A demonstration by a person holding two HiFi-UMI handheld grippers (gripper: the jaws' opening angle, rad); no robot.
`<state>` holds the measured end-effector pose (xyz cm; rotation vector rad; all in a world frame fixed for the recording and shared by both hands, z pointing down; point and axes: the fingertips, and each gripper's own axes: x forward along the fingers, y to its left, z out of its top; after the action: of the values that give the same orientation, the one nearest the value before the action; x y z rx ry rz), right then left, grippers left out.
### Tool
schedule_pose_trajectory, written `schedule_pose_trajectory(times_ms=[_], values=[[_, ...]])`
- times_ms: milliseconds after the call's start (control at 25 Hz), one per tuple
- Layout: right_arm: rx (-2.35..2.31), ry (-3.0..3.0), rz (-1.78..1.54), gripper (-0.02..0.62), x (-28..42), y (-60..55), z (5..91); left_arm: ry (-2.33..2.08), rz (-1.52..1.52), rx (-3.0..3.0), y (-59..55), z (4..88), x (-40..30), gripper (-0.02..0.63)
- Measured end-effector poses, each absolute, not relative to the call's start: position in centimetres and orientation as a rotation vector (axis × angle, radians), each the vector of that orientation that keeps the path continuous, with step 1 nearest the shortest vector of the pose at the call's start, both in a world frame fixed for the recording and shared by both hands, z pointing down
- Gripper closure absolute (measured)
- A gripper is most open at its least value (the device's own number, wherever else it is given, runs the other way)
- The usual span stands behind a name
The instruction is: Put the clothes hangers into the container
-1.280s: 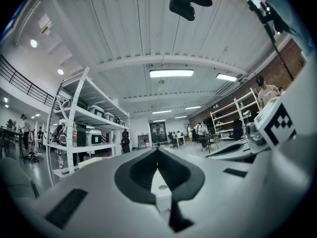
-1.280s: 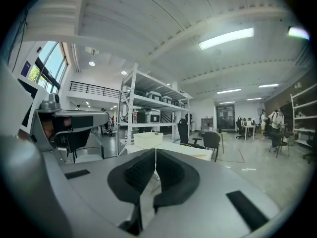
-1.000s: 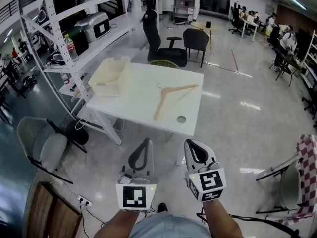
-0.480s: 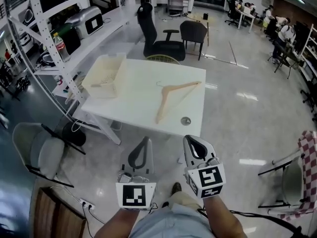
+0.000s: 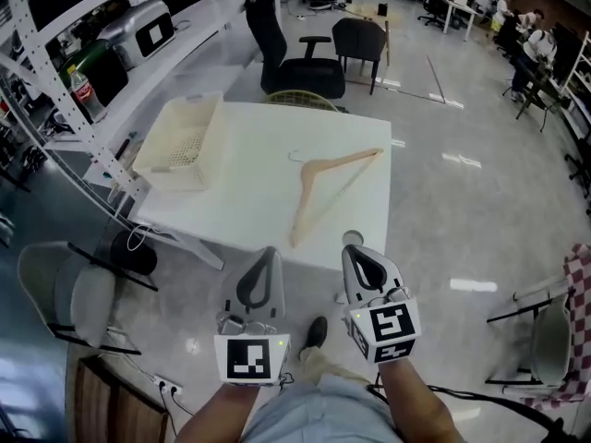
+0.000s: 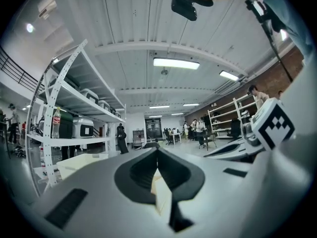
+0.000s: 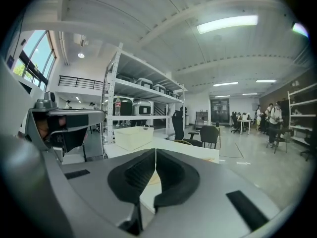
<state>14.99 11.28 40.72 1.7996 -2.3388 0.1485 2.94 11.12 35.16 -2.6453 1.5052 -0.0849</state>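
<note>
A wooden clothes hanger (image 5: pixel 325 188) lies on the white table (image 5: pixel 249 201), hook toward the middle. A cream slatted container (image 5: pixel 181 143) stands on the table's left end; in the right gripper view the container (image 7: pixel 133 137) shows beyond the table edge. My left gripper (image 5: pixel 261 266) and right gripper (image 5: pixel 358 257) hang side by side just short of the table's near edge, both shut with nothing between the jaws. In the left gripper view the left gripper (image 6: pixel 157 152) has its tips met; in the right gripper view the right gripper (image 7: pixel 155 155) does too.
A black office chair (image 5: pixel 286 58) and a dark chair (image 5: pixel 360 44) stand behind the table. A metal shelf rack (image 5: pixel 83 53) with appliances runs along the left. A grey chair (image 5: pixel 78 298) stands at lower left, a checked chair (image 5: pixel 568 330) at right. The table has a cable hole, part hidden by the right gripper.
Both grippers and the head view have come closer to the table; the table now fills more of the view and the gripper tips reach its near edge. Jaws stay shut.
</note>
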Motion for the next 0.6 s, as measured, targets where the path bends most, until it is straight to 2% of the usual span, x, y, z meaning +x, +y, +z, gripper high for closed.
schedule_pose_trajectory(times_ms=[600], values=[[1.774,-2.372,0.174,0.583,17.0,-4.1,40.6,1.525,-0.127,-2.602,-3.8,34.0,5.0,0.594]])
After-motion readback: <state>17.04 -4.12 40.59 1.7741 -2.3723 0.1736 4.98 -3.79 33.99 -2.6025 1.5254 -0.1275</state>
